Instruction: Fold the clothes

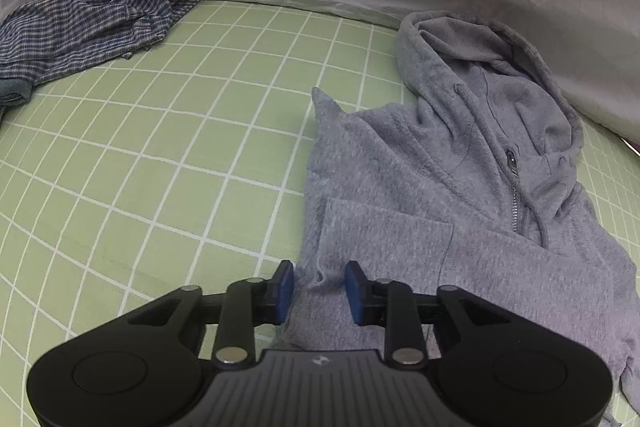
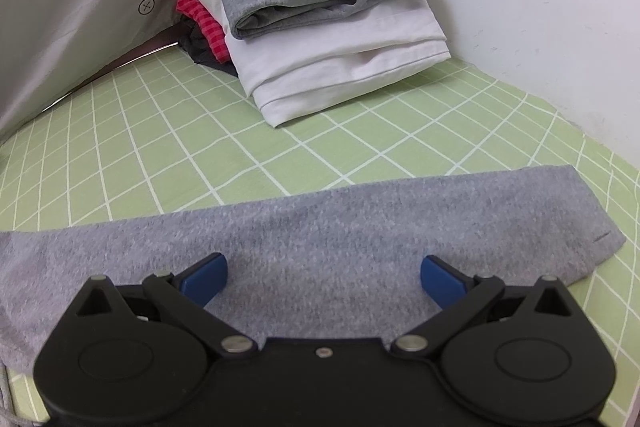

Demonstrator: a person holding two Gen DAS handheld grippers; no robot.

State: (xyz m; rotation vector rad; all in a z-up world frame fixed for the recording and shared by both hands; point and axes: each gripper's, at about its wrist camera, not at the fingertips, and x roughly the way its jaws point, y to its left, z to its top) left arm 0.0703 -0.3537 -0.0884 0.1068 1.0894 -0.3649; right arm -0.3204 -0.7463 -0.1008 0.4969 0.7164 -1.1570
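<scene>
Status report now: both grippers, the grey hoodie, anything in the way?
Left gripper open over hoodie edge. Right gripper open above sleeve. Nothing blocking.

The bed under my work wore a green sheet (image 1: 160, 155) gridded in white, and on it lay a grey zip hoodie (image 1: 460, 207), a crumpled blue checked shirt (image 1: 92, 23) well apart from it, and a stack of folded clothes (image 2: 320, 27) by the wall.
</scene>
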